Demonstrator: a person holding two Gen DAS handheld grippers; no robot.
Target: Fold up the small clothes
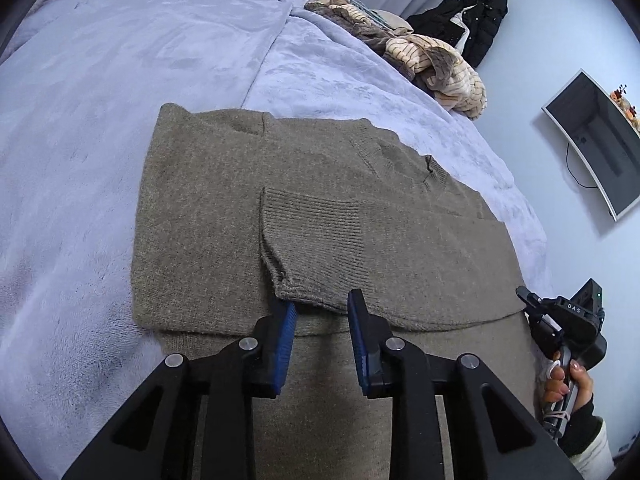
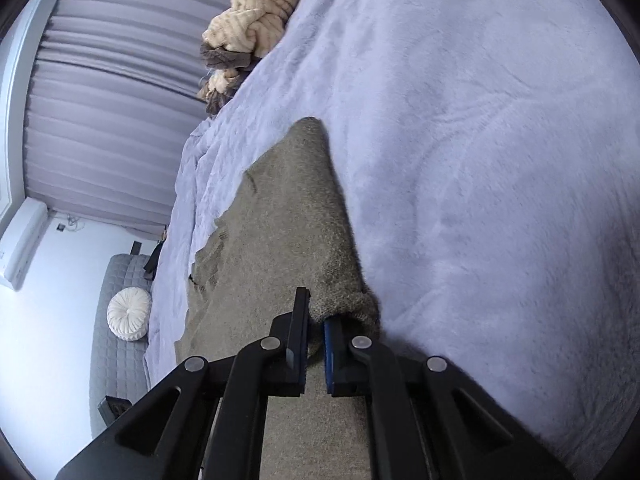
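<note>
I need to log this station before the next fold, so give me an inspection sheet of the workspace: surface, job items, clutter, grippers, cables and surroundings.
Surface: bed under a pale lilac plush blanket, lightly rumpled.
Job's things: olive-brown knitted sweater lying flat, ribbed sleeve cuff folded across its front.
Clutter: heap of cream and brown striped fleece clothes at the bed's far edge.
Grippers: left gripper open just above the cuff's edge; right gripper shut on a sweater corner.
Cables: black cable hanging below the wall screen.
Surroundings: wall-mounted screen, black coat on a hanger, pleated curtains, grey quilted sofa with a round white cushion.
</note>
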